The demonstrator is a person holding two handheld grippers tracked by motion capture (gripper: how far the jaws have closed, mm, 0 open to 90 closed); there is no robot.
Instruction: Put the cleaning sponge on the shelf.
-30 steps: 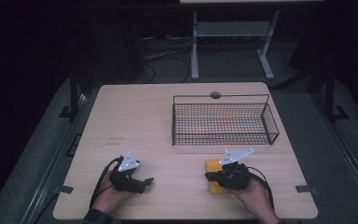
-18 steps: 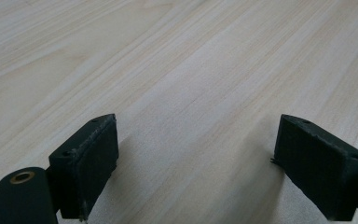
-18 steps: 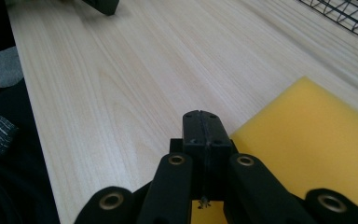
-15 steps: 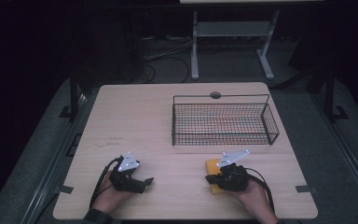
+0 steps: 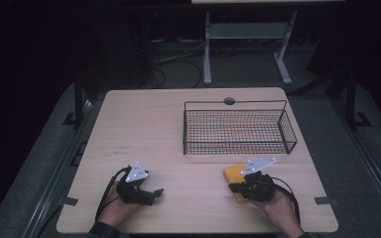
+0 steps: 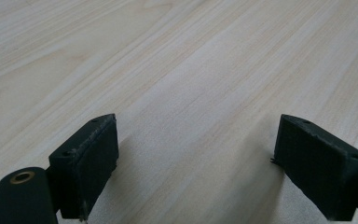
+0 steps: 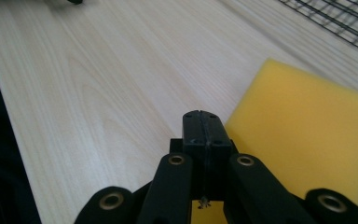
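Observation:
A flat yellow sponge [image 5: 233,174] lies on the wooden table [image 5: 144,124] near the front right, just in front of the wire basket [image 5: 288,133]. My right gripper [image 5: 234,188] rests over the sponge's near part and points left. In the right gripper view its jaws [image 7: 204,127] are pressed together with nothing between them, at the left edge of the sponge [image 7: 307,135]. My left gripper [image 5: 155,194] sits low at the front left, pointing right. Its jaws [image 6: 200,161] are open over bare wood, both pads [image 6: 88,158] apart.
The black wire basket stands at the right middle of the table, and its mesh [image 7: 340,18] shows beyond the sponge. A round cable hole [image 5: 229,101] sits at the far edge. Beyond the table are a metal stand [image 5: 248,32] and floor cables.
My right gripper has shifted slightly to the right over the sponge. The left gripper and the sponge stay where they were.

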